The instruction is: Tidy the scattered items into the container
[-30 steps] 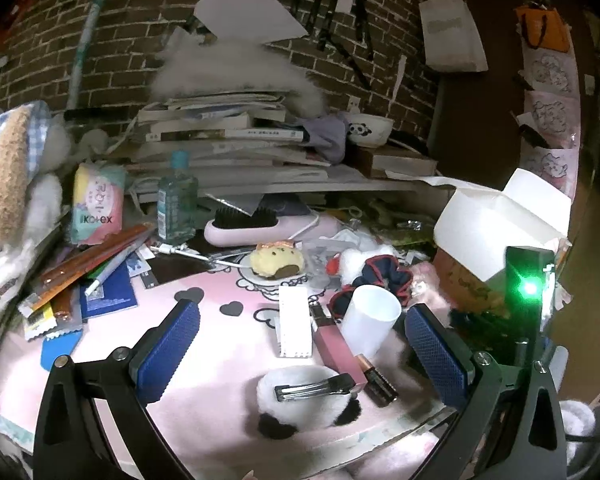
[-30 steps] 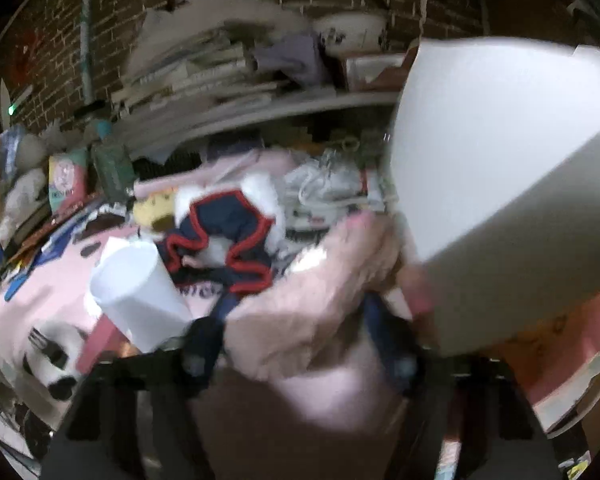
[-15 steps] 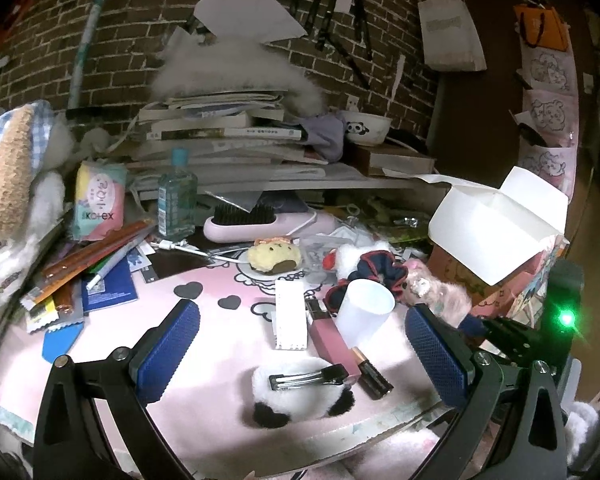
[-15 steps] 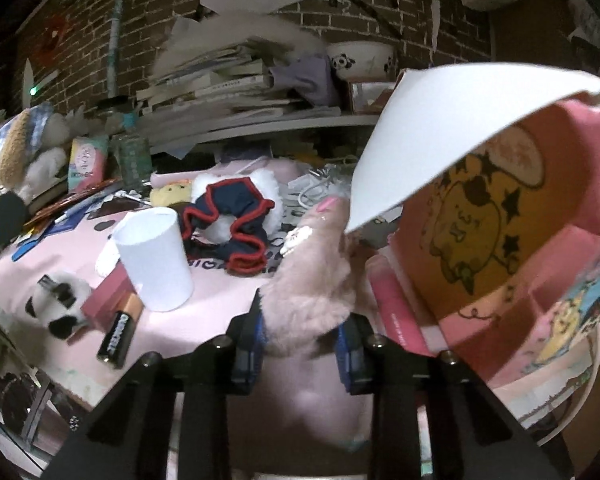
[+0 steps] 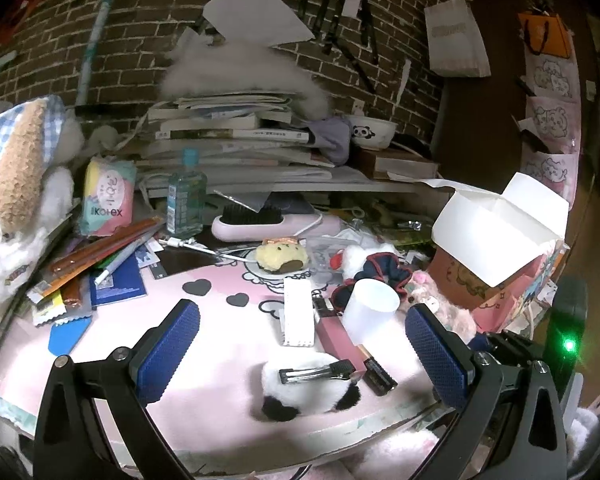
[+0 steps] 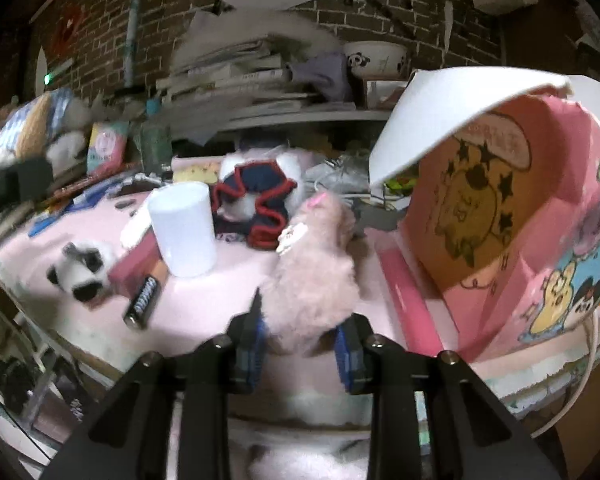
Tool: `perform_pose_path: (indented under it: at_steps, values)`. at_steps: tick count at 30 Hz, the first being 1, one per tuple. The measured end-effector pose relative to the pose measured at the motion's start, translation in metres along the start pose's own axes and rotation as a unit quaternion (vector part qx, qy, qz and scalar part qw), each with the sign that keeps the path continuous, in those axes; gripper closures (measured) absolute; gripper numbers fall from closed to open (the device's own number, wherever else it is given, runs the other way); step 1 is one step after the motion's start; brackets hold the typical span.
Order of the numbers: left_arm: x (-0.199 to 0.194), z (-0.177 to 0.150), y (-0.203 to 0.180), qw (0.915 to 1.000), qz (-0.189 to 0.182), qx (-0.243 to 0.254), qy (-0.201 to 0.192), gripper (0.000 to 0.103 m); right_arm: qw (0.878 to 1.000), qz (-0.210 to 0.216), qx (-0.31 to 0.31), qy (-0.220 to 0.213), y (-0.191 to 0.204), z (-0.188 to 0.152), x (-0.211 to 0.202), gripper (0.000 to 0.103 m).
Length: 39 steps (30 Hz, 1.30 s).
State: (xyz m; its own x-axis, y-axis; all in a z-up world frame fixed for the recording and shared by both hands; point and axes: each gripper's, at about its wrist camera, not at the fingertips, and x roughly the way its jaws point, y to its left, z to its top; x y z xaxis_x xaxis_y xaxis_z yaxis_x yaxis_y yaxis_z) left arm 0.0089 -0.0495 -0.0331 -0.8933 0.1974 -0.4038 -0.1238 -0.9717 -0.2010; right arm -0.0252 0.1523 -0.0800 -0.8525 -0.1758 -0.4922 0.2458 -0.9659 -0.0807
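**One plush item in the right claw, box not yet reached**

One pink plush toy [image 6: 316,264] sits between the pads of the right claw [image 6: 300,344]. Its fur bulges past both blue pads, which press on its lower end, though the jaws are easing apart slightly at this moment. The toy stands just left of the pink cartoon-printed box [image 6: 500,216], whose white lid flap [image 6: 452,112] hangs over the opening. The left claw [image 5: 300,352] hovers spread wide over the near edge of the desk [image 5: 204,344], with nothing between its pads.

Step in hand, as judged: carrying the plush toy to the box, the first of many items.

Outstanding on the desk: white cup [image 5: 370,310], battery [image 5: 376,370], panda plush with hair clip [image 5: 304,388], pink tube [image 5: 332,334], navy scrunchie [image 5: 384,274].

Next move calls for a firm pinch, a lift clear of the desk, and a path under or around the overhanging flap, which may snag the fur.
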Motion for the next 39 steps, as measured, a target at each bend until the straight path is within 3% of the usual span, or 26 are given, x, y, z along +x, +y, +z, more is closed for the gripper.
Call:
perform_pose_path:
  at_steps: [2, 9, 14, 23, 34, 37, 39]
  values:
    - [0.001, 0.000, 0.000, 1.0000, 0.000, 0.001, 0.001, 0.000, 1.000, 0.002, 0.004, 0.001, 0.000, 0.002, 0.002, 0.066]
    - [0.006, -0.001, 0.001, 1.0000, 0.002, 0.001, 0.007, 0.000, 0.999, 0.020, 0.027, 0.010, -0.003, 0.014, 0.024, 0.066]
    - [0.009, -0.001, 0.000, 1.0000, 0.001, 0.000, 0.010, 0.000, 0.999, 0.026, 0.029, 0.005, -0.004, 0.014, 0.026, 0.078]
    - [0.003, -0.001, 0.001, 0.9999, -0.010, -0.004, 0.004, 0.000, 0.999, -0.022, -0.003, -0.047, 0.003, 0.013, -0.001, 0.079]
    - [-0.008, -0.002, 0.016, 0.9992, 0.034, -0.021, -0.003, 0.000, 0.995, 0.043, -0.024, -0.083, 0.027, 0.039, -0.026, 0.079]
    - [-0.009, -0.003, 0.019, 0.9993, 0.027, -0.025, -0.008, 0.000, 0.994, 0.069, -0.027, -0.086, 0.032, 0.052, -0.032, 0.079]
    - [-0.015, -0.004, 0.019, 0.9990, 0.016, -0.022, -0.036, 0.000, 0.993, 0.068, -0.035, -0.089, 0.032, 0.061, -0.036, 0.079]
